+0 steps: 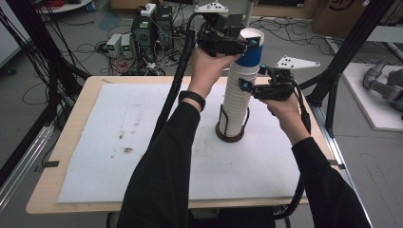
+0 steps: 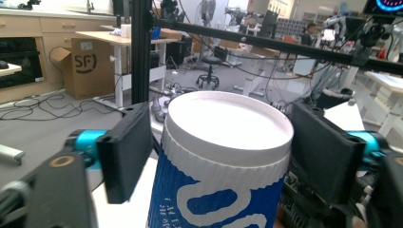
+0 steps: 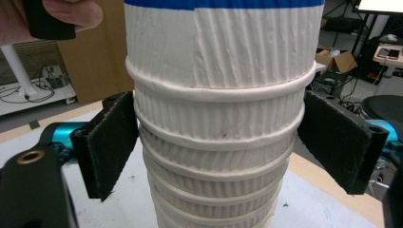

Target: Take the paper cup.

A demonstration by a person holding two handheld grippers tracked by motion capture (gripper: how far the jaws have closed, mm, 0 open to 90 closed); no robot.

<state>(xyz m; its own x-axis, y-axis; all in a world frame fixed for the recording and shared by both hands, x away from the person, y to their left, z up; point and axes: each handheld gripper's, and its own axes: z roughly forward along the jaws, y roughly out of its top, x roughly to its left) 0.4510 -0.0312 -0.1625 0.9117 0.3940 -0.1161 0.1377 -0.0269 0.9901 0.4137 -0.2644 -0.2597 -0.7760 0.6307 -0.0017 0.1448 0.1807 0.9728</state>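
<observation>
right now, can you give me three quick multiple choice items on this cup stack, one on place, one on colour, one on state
1. Where does the left claw sit on the cup stack?
A. at the top cup
B. at the holder's base
C. on the table beside it

2. What colour is the band on the top cup?
A. red
B. blue
C. green

3. How do the right claw's jaws stand?
A. shut tight with nothing between
B. either side of the white cups, pads at their walls
C. lying flat on the table

Answers: 1 A, the left gripper view has its pads flanking the rim of the uppermost cup. 2 B, blue with white print below a white rim. 3 B, the right gripper view shows the ribbed stack between both pads.
</observation>
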